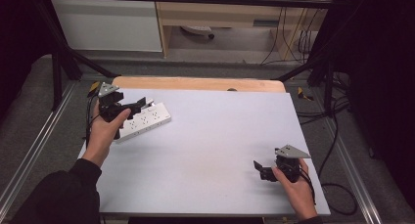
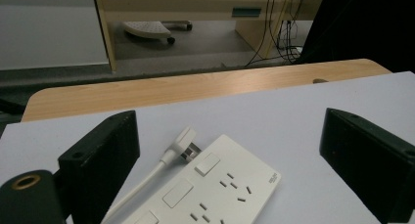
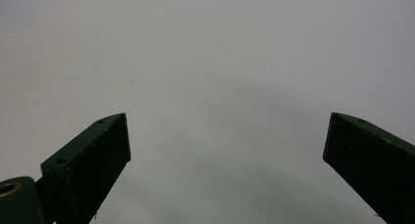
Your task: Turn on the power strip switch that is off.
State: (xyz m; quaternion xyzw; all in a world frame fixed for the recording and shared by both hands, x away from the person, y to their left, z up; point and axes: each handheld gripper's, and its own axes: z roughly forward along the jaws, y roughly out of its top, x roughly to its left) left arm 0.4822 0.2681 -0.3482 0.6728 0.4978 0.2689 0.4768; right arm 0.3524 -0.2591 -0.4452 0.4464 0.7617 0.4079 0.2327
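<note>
Nearest to us, we see the right gripper (image 1: 264, 171) low over the white table sheet (image 1: 220, 136), well to the right of the power strip (image 1: 142, 120) and nearer the person's edge. Its jaws stand wide apart with nothing between them, just bare sheet in its own view. Moving out, the left gripper (image 1: 139, 105) hangs right over the near end of the power strip, jaws spread wide, clamped on nothing. The strip lies flat at the sheet's far left, and in the left gripper view its white plug (image 2: 183, 141) sits against the strip's far end, cable running back. Beyond the strip runs the wooden table edge (image 1: 195, 83).
</note>
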